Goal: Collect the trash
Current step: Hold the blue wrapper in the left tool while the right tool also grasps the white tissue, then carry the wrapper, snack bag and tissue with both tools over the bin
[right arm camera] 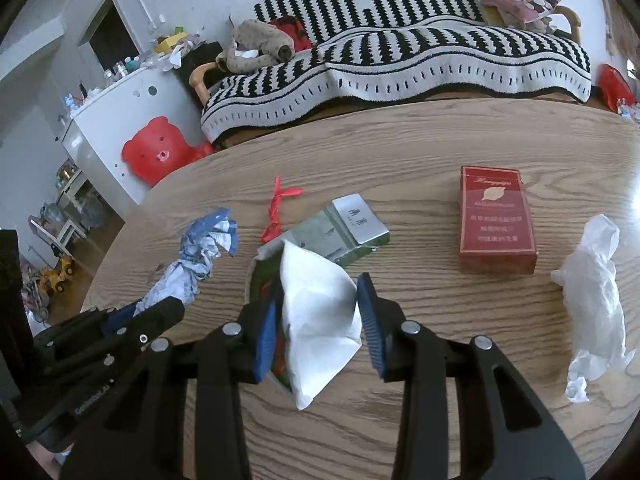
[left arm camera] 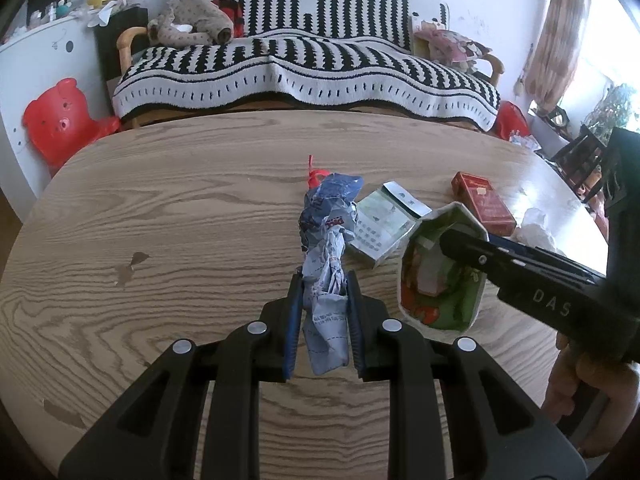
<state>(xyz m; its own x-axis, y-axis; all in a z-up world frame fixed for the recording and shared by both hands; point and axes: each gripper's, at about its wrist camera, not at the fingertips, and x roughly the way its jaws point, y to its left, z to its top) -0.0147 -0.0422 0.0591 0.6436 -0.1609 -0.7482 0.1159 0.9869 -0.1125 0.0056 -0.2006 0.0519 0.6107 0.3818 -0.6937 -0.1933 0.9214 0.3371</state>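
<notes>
My left gripper (left arm camera: pixel 323 280) is shut on a crumpled blue-and-white wrapper (left arm camera: pixel 328 240), also seen in the right wrist view (right arm camera: pixel 196 264). My right gripper (right arm camera: pixel 320 292) holds an open snack bag, white outside (right arm camera: pixel 316 312) and green-red inside (left arm camera: pixel 436 276), with one finger (left arm camera: pixel 460 246) inside its mouth. On the wooden table (left arm camera: pixel 180 208) lie a silver-green cigarette pack (right arm camera: pixel 340 232), a red cigarette pack (right arm camera: pixel 496 220), a red ribbon (right arm camera: pixel 278 204) and a crumpled white tissue (right arm camera: pixel 596 292).
A sofa with a black-and-white striped blanket (left arm camera: pixel 304 64) stands beyond the table's far edge. A red bear-shaped stool (left arm camera: pixel 60 120) stands at the left by a white cabinet (right arm camera: pixel 116 120). The person's hand (left arm camera: pixel 592 392) holds the right gripper's handle.
</notes>
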